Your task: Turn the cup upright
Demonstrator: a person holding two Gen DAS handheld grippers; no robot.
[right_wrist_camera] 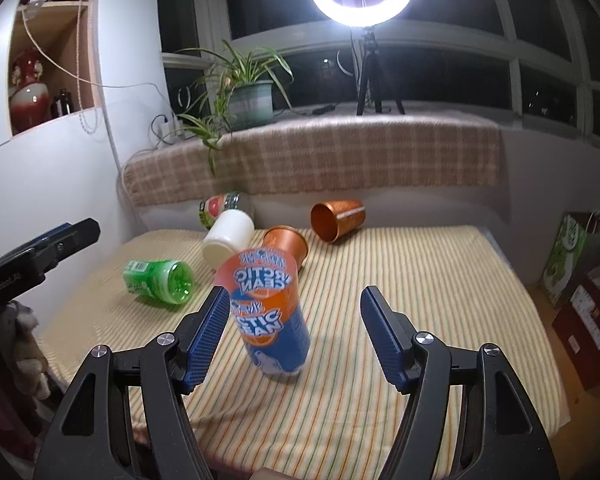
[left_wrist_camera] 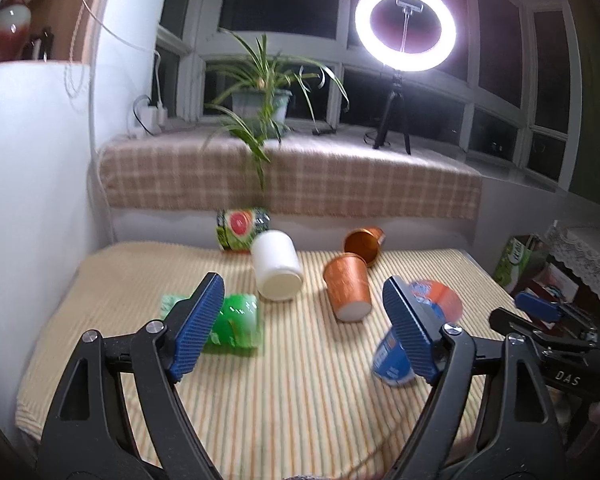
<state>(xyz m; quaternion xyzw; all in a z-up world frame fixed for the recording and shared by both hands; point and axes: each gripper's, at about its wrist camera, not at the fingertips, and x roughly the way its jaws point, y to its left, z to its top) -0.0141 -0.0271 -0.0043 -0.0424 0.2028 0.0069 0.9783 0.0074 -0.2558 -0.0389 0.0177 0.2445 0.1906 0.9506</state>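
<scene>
One tall orange-and-blue paper cup (right_wrist_camera: 270,316) stands on the striped table (right_wrist_camera: 420,280), leaning, wide end up. It sits between the right gripper (right_wrist_camera: 292,334)'s jaws, nearest the left pad. Both grippers' jaws are wide apart and hold nothing. The left gripper (left_wrist_camera: 300,332) is farther away.

cup (right_wrist_camera: 274,316) on table (right_wrist_camera: 440,280), bottle (right_wrist_camera: 160,280) left
</scene>
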